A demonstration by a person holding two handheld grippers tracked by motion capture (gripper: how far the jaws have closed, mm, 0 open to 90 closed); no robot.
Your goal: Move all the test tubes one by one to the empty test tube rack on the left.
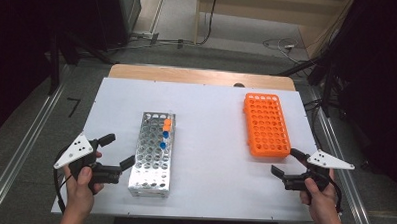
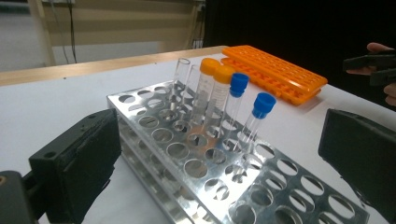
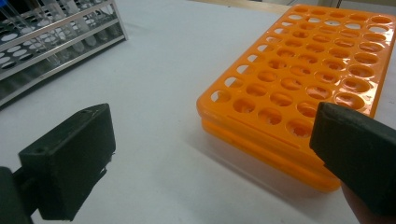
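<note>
Clear, thin-walled test tubes with blue and orange caps [image 2: 231, 109], standing in the perforated metal rack [image 1: 152, 150] on the white bench [image 1: 210, 142], look light, slippery and fragile, best pinched just under the cap, while the left gripper [image 1: 120, 150] and right gripper [image 1: 286, 162] hold their fingers spread, empty.

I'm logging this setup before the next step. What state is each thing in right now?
Metal rack: upright, mostly empty holes.
Orange-capped tubes: capped, standing in rack.
Blue-capped tubes: capped, standing in rack.
Uncapped tubes: open, standing in rack.
Orange rack: empty.
Left gripper: open, holding nothing.
Right gripper: open, holding nothing.
</note>
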